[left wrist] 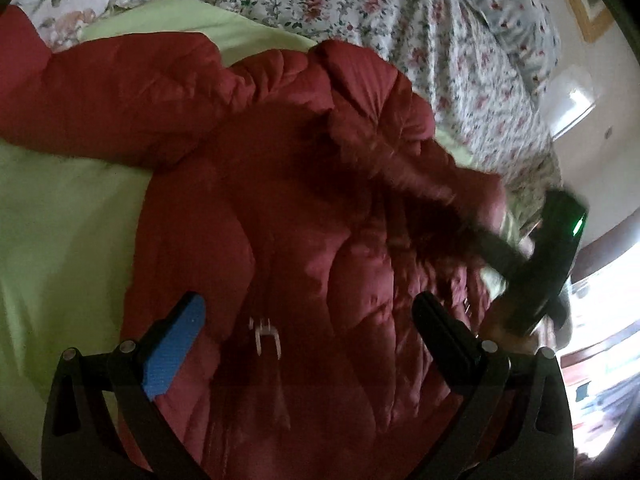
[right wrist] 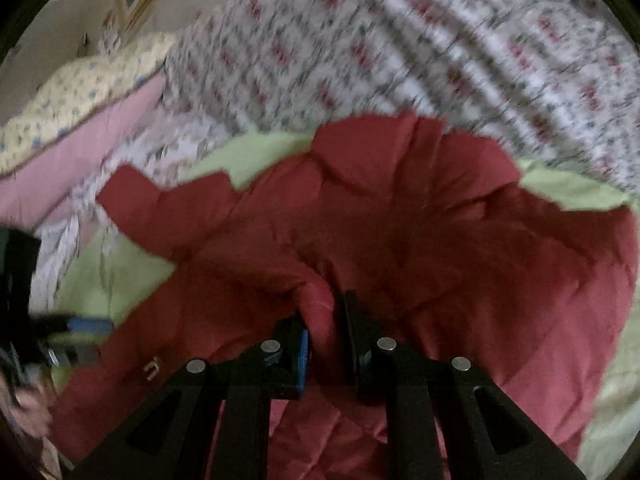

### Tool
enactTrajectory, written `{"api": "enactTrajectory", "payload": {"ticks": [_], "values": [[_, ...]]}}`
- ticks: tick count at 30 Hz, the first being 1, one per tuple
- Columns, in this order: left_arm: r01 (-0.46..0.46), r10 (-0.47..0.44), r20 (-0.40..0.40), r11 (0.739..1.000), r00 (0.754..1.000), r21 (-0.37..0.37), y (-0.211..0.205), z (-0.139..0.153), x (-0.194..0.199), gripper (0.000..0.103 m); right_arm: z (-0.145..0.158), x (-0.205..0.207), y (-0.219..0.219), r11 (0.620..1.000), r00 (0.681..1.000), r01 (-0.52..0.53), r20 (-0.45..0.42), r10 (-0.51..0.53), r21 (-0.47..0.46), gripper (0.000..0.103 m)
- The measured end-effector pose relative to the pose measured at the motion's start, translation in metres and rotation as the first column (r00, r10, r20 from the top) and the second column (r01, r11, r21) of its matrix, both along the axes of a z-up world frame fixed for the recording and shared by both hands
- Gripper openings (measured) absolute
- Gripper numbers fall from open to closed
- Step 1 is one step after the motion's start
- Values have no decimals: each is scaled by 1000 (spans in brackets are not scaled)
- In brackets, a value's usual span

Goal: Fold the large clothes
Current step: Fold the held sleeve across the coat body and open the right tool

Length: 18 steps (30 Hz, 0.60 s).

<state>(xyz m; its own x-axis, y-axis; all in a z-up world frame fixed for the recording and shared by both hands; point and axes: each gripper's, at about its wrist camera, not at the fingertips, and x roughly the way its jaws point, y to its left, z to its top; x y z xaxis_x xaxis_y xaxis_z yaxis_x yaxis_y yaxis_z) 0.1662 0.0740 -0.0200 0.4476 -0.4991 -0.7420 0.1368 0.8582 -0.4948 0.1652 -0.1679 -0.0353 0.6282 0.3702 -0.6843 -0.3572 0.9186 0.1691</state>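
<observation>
A bed takes up most of the room, spread with a white floral sheet [left wrist: 360, 12] under a pale green cover [left wrist: 60, 216]; beyond it a cream wall [left wrist: 600, 64] carries a wood-framed picture [left wrist: 580, 0], and bright window light [left wrist: 612, 312] glares at right

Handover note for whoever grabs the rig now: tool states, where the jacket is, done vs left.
Left tool: open, hovering over the red puffer jacket near its zipper pull, holding nothing.
Right tool: shut on a pinched ridge of the jacket's fabric.
Jacket lies mostly spread on the light green sheet, one sleeve stretched out to the side; floral bedding beyond.
Done: right grasp only; no finished fold visible.
Left: fold sleeves in, then fold the body.
</observation>
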Motion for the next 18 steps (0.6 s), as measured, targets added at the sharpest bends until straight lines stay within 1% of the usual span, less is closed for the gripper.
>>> {"api": "enactTrajectory", "payload": {"ticks": [4,7,8,12,13,14,16,17,18], "values": [[8,-11,-35,997,999,-79,0,-7,38,103,-22,5,11,999,999,-32,-38,31,-10,16],[9,-17,-64,992,998,-125,-6,-14,72,103,-25,8,14,999,999,-36,-39,36,-4,19],[5,-14,-70,991,997,-130,-11,-16,84,103,-25,9,15,999,999,-37,-39,37,1,19],[16,-25,-75,993,997,-118,-24,-21,114,103,-24,13,15,999,998,-35,-43,35,7,20],[22,-30,-71,994,997,-108,-30,-22,122,93,-24,13,15,999,998,-35,-44,36,9,20],[25,-31,-67,995,997,-96,-31,-24,125,62,-24,13,14,999,998,-34,-43,35,11,20],[44,-47,-78,998,996,-46,-38,-29,135,20,-24,13,14,999,998,-35,-52,35,13,22],[51,-54,-81,998,995,-45,-39,-31,138,19,-24,13,14,999,997,-34,-63,35,14,26],[52,-54,-67,998,996,-36,-40,-30,138,16,-23,12,13,1000,997,-27,-74,28,13,29]]}}
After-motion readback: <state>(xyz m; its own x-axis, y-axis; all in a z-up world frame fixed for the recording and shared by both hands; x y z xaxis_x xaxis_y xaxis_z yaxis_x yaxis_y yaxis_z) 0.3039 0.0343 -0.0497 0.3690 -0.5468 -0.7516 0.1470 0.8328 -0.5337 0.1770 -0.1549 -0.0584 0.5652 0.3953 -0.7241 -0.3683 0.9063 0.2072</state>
